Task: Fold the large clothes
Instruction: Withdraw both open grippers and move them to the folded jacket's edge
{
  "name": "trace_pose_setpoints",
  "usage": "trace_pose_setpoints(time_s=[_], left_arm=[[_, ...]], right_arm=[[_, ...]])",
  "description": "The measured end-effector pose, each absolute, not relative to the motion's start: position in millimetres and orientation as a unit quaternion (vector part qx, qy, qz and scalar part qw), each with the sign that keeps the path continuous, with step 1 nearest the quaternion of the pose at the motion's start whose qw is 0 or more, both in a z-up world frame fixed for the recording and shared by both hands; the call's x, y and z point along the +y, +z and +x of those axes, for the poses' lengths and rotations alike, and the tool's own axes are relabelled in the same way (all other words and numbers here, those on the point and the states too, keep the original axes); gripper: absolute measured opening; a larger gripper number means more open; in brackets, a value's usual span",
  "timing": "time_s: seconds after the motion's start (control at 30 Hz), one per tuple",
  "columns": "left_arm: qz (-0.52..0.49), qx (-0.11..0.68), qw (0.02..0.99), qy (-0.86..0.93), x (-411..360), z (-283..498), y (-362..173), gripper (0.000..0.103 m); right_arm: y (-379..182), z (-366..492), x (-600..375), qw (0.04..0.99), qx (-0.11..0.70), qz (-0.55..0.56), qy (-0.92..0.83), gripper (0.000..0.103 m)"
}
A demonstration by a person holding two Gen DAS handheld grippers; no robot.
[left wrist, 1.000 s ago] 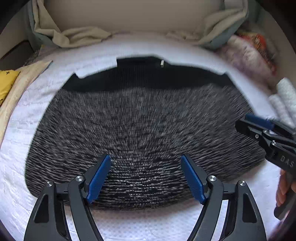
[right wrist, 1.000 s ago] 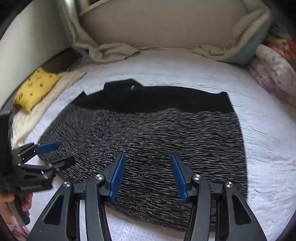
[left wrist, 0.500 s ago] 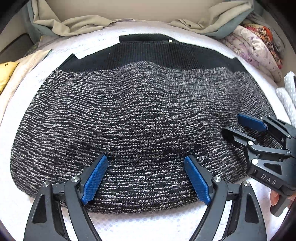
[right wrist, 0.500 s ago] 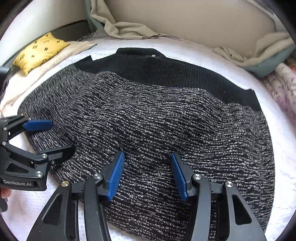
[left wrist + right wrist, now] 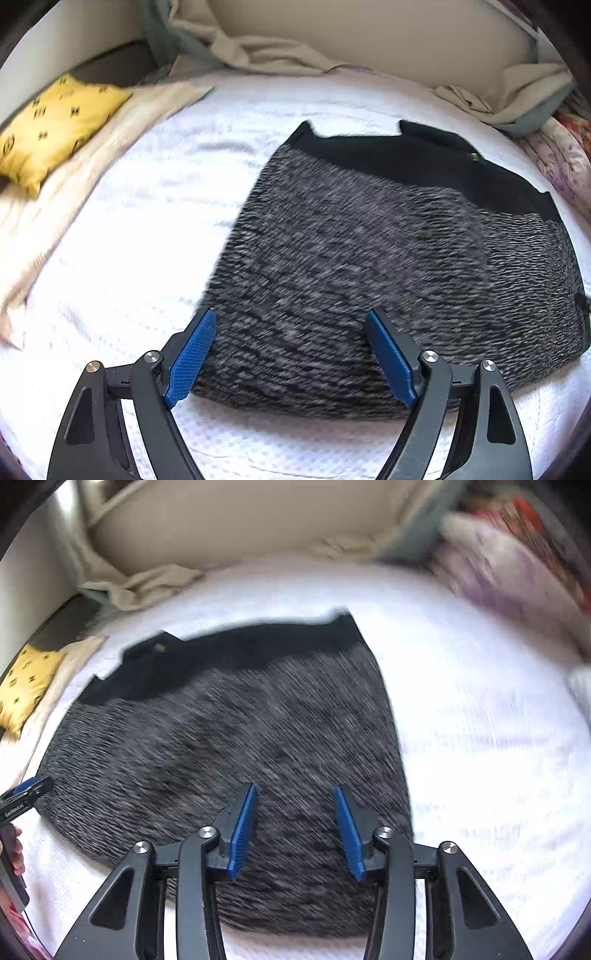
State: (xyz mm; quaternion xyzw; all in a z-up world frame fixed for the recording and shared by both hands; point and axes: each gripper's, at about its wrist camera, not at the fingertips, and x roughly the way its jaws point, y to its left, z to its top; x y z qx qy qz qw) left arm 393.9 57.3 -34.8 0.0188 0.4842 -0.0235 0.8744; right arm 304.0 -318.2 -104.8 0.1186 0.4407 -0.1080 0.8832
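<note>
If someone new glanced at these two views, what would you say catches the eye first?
First, the grey-and-black knit garment spread flat across the middle of the white bed cover, its black band at the far edge. Next, the bright yellow cushion at the far left, and the blue-padded left gripper poised open over the garment's near corner.

My left gripper (image 5: pixel 288 354) fills the lower frame: black skeletal arms with triangular cutouts, silver round screws at the pivots, and textured blue pads (image 5: pixel 192 360). My right gripper (image 5: pixel 293 830) has the same build. At the right view's lower left edge, white lettering marks the left gripper's black body.
</note>
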Motion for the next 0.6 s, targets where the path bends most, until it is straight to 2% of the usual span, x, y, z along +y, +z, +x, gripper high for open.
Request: trace_pose_setpoints(time_s=[0.13, 0.23, 0.5, 0.6], left_arm=[[0.011, 0.498, 0.867, 0.001, 70.5, 394.2, -52.5, 0.09], [-0.091, 0.515, 0.852, -0.009, 103.5, 396.0, -73.5, 0.095], [-0.06, 0.509, 0.859, 0.009, 93.2, 399.5, -73.9, 0.099], [-0.063, 0.51, 0.858, 0.009, 92.2, 402.1, -73.5, 0.099]], right_arm=[[-117.5, 298.4, -321.3, 0.878, 0.453, 0.095, -0.118, 0.04], [-131.9, 298.5, -326.0, 0.876, 0.459, 0.09, -0.119, 0.041], [-142.6, 294.5, -308.7, 0.889, 0.433, 0.031, -0.144, 0.042], [-138.3, 297.2, -312.2, 0.887, 0.437, 0.04, -0.144, 0.043]])
